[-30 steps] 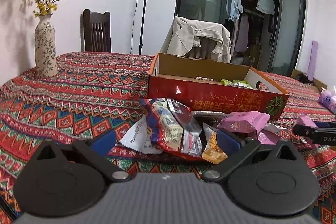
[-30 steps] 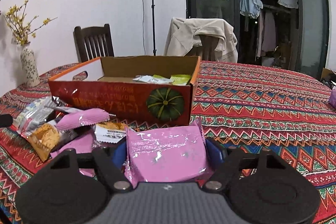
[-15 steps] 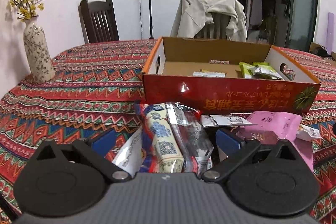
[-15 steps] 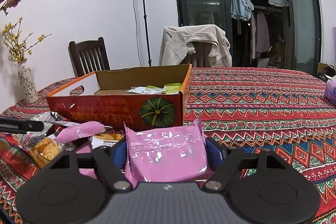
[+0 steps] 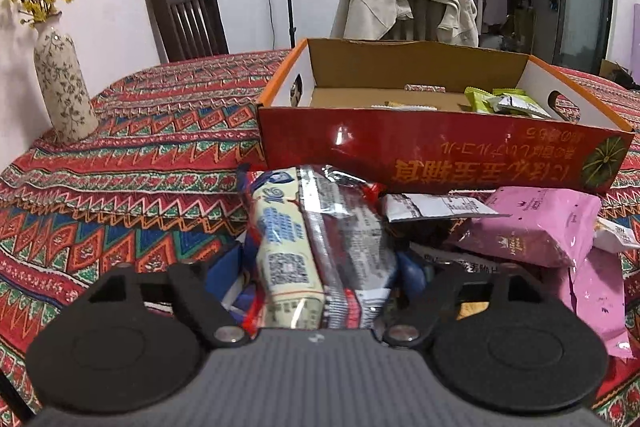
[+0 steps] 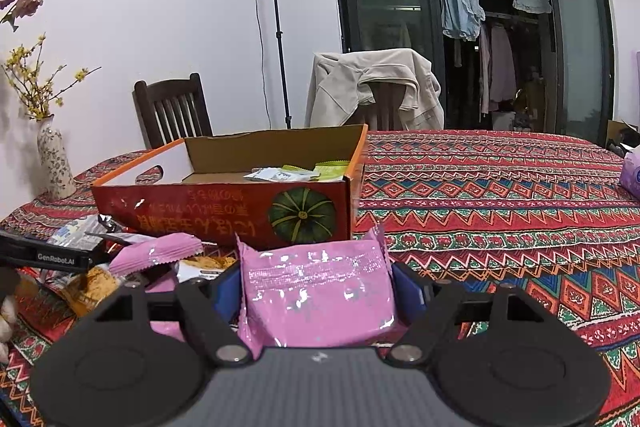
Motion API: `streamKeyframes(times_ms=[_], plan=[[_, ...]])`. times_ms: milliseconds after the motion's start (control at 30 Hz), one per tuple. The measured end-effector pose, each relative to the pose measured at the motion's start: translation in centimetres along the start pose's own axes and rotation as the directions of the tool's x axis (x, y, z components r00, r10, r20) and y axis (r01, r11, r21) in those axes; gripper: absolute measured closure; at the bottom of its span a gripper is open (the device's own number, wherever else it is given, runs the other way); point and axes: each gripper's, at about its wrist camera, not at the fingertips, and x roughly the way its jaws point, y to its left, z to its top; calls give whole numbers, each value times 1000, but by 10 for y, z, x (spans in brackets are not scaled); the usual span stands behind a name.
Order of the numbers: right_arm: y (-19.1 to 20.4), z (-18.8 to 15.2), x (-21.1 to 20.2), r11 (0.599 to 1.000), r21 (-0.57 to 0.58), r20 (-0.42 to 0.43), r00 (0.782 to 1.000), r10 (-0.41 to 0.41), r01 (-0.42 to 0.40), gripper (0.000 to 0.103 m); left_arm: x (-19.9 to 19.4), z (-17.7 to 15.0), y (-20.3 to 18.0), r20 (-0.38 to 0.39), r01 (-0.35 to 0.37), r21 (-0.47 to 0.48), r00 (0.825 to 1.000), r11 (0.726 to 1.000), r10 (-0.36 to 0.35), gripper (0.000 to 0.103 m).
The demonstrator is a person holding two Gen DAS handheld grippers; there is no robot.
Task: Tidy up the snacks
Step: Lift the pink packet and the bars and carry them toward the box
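A red and white snack pack (image 5: 316,247) lies between the blue pads of my left gripper (image 5: 318,267). Its jaws are closing and the pads touch both sides of the pack. My right gripper (image 6: 316,283) is shut on a pink snack pack (image 6: 316,307), held above the tablecloth. The red cardboard box (image 5: 440,155) stands just behind the loose pile, open on top, with green packets (image 5: 500,101) inside. The same box (image 6: 200,215) shows left of centre in the right wrist view. More snacks lie beside my left gripper: a pink pack (image 5: 532,227) and a white wrapper (image 5: 432,207).
A flowered vase (image 5: 64,87) stands at the table's far left. Behind the table are a dark wooden chair (image 5: 188,19) and a chair draped with a beige jacket (image 5: 408,7). A light stand (image 6: 276,27) rises by the wall. A purple tissue pack (image 6: 632,171) sits far right.
My left gripper moved forward over the red and white pack and its jaws came in against it. The right gripper kept still with the pink pack.
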Motion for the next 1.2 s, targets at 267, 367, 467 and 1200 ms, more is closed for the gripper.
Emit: streamKeyframes(times_ms=[267, 367, 467, 1200], plan=[[0, 0, 0, 1000, 0, -1, 1000, 0, 0, 27, -9, -1, 11, 19, 24, -56, 1000, 998, -23, 37], [0, 0, 0, 1000, 2, -1, 1000, 0, 0, 27, -14, -2, 14, 34, 32, -65, 999, 997, -30, 37], [0, 0, 0, 1000, 2, -1, 1000, 0, 0, 27, -21, -4, 17, 55, 41, -75, 998, 996, -37, 37], [23, 21, -15, 997, -73, 101, 995, -4, 12, 27, -92, 22, 22, 266, 163, -60, 954, 985, -142, 37]])
